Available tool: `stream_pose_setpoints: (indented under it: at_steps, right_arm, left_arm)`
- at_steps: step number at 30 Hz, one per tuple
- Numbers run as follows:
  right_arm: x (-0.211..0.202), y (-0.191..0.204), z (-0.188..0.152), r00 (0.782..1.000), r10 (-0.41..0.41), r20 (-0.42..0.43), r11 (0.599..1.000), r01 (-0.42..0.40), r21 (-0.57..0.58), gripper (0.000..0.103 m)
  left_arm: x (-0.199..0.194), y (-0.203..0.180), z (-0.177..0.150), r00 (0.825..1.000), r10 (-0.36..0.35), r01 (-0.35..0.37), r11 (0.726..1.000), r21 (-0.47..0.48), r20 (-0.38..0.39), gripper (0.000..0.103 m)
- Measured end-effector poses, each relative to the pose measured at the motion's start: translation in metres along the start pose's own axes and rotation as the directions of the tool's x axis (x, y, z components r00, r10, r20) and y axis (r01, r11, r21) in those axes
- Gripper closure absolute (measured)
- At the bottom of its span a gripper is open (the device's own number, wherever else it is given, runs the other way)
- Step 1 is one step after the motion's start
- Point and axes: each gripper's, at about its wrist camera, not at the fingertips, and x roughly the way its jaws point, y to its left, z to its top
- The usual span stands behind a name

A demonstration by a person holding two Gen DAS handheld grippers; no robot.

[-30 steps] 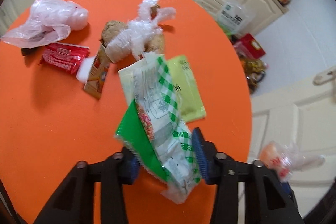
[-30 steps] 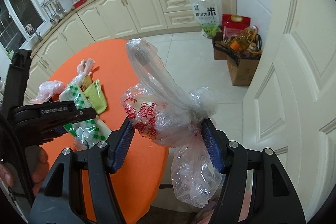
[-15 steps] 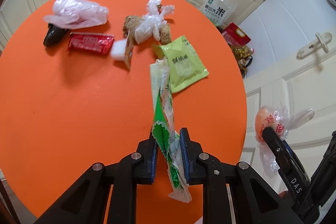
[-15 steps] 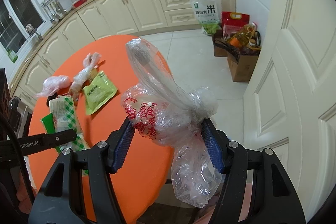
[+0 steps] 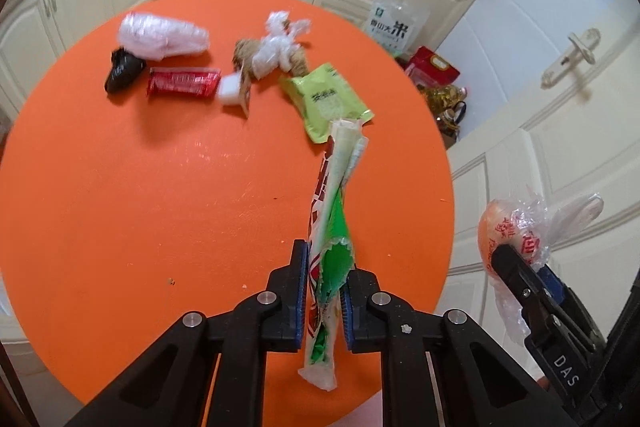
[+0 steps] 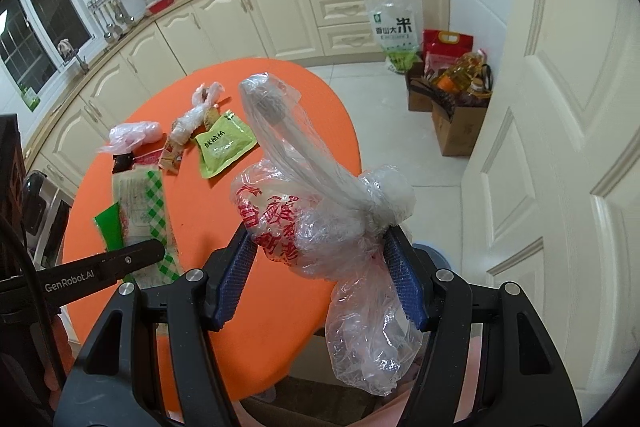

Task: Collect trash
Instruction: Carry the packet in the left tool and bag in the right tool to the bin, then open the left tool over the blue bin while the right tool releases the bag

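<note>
Lifted off the table, wrappers pinched in the closed left gripper could slip, like the right gripper's clamped bag.

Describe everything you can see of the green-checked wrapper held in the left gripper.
The green-checked wrapper is a flat, crinkled plastic food packet, pale with green checks, a solid green panel and red print. It is pinched edge-on between the blue-padded fingers of the left gripper, which is shut on it. One end sticks out beyond the fingers over the orange table; the other hangs below them.
</note>
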Motion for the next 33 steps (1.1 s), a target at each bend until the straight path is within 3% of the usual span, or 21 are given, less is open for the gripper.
stream_pose_setpoints:
  at_steps: [6, 14, 24, 33]
  right_arm:
    - [-0.025, -0.007, -0.012, 0.999, -0.027, 0.031, 0.999, 0.026, 0.028, 0.041]
    - [-0.057, -0.032, -0.024, 0.993, -0.093, 0.075, 0.992, 0.086, 0.089, 0.041]
    - [-0.085, -0.086, -0.034, 0.977, -0.2, 0.078, 0.963, 0.182, 0.197, 0.041]
    - [-0.09, -0.133, -0.042, 0.966, -0.254, 0.041, 0.933, 0.234, 0.272, 0.041]
  left_arm:
    - [-0.016, -0.022, -0.013, 1.0, -0.005, 0.003, 0.999, 0.055, 0.031, 0.093]
    - [-0.025, -0.067, -0.024, 0.997, -0.063, 0.056, 0.987, 0.151, 0.042, 0.093]
    - [0.008, -0.137, -0.025, 0.99, -0.13, 0.138, 0.947, 0.291, -0.048, 0.093]
    - [0.059, -0.188, -0.015, 0.987, -0.122, 0.151, 0.927, 0.344, -0.105, 0.093]
